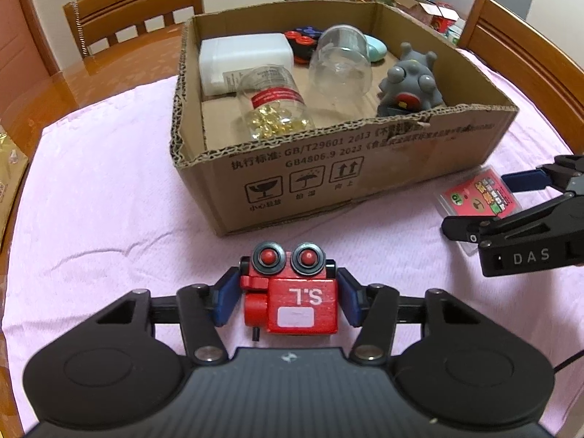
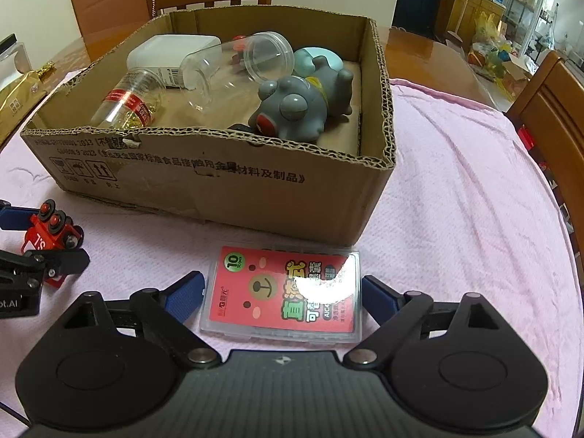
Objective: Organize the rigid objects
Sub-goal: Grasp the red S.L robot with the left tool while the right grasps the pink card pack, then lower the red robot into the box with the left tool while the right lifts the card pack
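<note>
Right now the left tongs (image 1: 290, 297) bracket a small red wooden robot toy with two round grey-and-red eyes (image 1: 292, 292), which lies on the pink-cloth worktop (image 1: 109, 189) at about 6 o'clock from the open brown cardboard box (image 1: 365, 168); the blue pads sit against or just beside its flanks, and from this angle I cannot tell for sure whether they are pressing yet. Over at the box's 4 o'clock, in the left view, the right tongs (image 2: 283, 295) stand spread either side of a flat clear plastic case with a pink printed card inside (image 2: 283, 295), with a visible gap at each blue pad, so nothing is held there. Inside the box already lie a white plastic container (image 1: 244, 58), a clear jar of yellow capsules with a red label (image 1: 272, 102), an empty clear plastic jar on its side (image 1: 341, 62), a grey rubbery bug-eyed toy (image 1: 410, 84), a pale teal egg-shaped object (image 1: 376, 49) and a dark object with red and purple parts (image 1: 301, 42). The robot toy looks stiff and light, probably painted wood, so a firm squeeze across its flat body sides should hold; its side arm and eyes look like poorer purchase. The case looks rigid, thin and glossy, likely slippery; taking it across its two long edges seems safest.
</note>
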